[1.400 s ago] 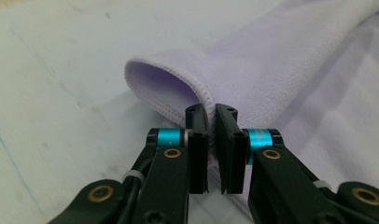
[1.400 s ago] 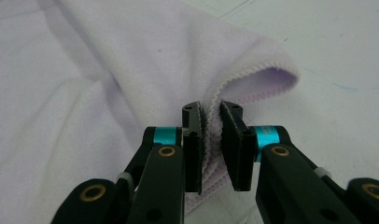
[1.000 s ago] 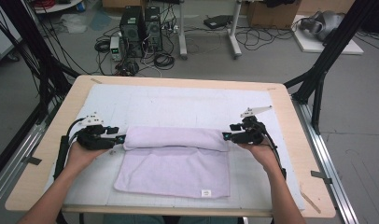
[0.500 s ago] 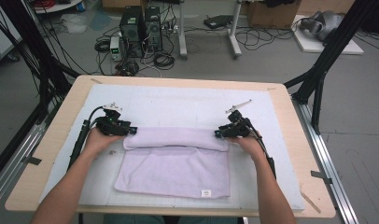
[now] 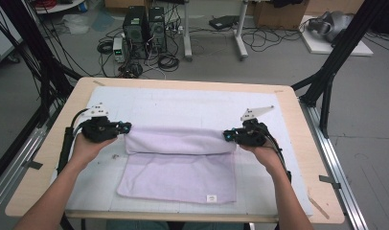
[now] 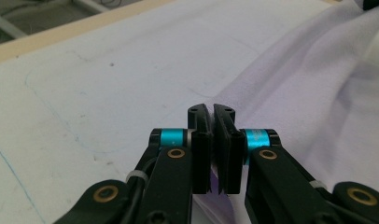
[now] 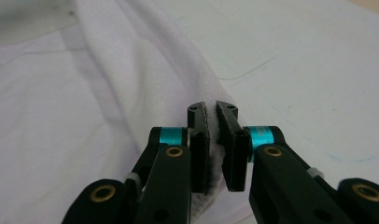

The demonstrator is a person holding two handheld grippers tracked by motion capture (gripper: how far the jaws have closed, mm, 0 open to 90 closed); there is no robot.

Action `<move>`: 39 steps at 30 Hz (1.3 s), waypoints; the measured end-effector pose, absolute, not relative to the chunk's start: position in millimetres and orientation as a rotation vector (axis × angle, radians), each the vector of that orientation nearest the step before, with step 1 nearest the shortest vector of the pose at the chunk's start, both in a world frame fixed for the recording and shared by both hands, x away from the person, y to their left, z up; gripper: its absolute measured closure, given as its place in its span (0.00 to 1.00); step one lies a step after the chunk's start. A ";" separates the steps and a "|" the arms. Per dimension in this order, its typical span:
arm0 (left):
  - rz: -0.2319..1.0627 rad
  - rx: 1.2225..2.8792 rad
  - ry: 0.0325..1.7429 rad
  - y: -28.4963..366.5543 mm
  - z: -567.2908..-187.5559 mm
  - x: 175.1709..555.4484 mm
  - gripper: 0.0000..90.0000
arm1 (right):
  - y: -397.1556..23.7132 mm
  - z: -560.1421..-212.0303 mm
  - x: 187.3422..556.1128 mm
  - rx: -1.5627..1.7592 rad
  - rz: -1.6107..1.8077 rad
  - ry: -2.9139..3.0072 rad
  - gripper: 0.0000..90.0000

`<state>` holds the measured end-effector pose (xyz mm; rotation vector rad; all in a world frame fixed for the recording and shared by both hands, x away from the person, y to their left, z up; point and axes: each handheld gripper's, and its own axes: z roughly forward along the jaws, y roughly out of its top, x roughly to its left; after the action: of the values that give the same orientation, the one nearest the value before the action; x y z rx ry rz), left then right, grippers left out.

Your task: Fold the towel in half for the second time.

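the pale purple towel (image 5: 180, 165) lies in the middle of the white mat (image 5: 183, 108), its far edge pinched up at 2 corners. to fold it well, lift both corners evenly, keep the edge taut and level, then bring it toward the near hem. the left gripper (image 6: 212, 112) has just been closing and clamps cloth at the left corner; the right gripper (image 7: 212, 109) likewise grips the towel's right corner.

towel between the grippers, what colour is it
The towel is a pale lilac, plain with no pattern, apart from a small white label near its front edge; the high view shows it best.
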<state>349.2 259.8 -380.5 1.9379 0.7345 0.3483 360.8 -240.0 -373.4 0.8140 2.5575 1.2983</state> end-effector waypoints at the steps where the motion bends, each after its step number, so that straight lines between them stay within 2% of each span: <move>1: 0.347 1.939 0.712 261.8 -380.2 338.0 0.94 | -242.1 -371.6 349.5 0.789 1.322 2.552 0.92; 2: 0.345 1.958 0.693 264.6 -379.9 324.6 0.91 | -244.7 -371.4 338.4 0.766 1.345 2.554 0.91; 3: 0.353 1.957 0.686 266.6 -380.7 316.6 0.83 | -248.1 -372.7 325.5 0.733 1.369 2.568 0.88; 5: 0.314 1.959 0.680 272.0 -383.2 302.6 0.72 | -252.6 -375.5 312.2 0.732 1.413 2.581 0.81; 8: 0.303 1.965 0.686 276.6 -384.3 295.7 0.64 | -254.8 -375.8 301.4 0.703 1.448 2.579 0.76; 12: 0.292 1.984 0.683 269.9 -388.4 300.0 0.63 | -249.7 -376.5 305.2 0.704 1.417 2.583 0.71; 17: 0.250 2.069 0.648 249.7 -404.5 300.5 0.63 | -236.4 -396.9 307.7 0.699 1.342 2.665 0.67; 22: 0.228 2.153 0.619 238.0 -420.5 292.5 0.64 | -231.6 -415.5 297.2 0.668 1.289 2.719 0.66; 27: 0.262 2.256 0.590 229.8 -431.4 285.7 0.62 | -235.2 -427.0 288.2 0.687 1.238 2.734 0.66; 32: 0.255 2.214 0.627 235.5 -436.3 284.2 0.61 | -240.1 -439.1 282.7 0.711 1.250 2.726 0.66; 39: 0.342 2.075 0.739 243.9 -422.6 308.6 0.57 | -248.3 -423.2 302.4 0.765 1.268 2.574 0.63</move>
<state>308.6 243.9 -422.6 2.0747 0.7386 0.3417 302.4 -248.3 -423.2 0.7647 2.5736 1.2679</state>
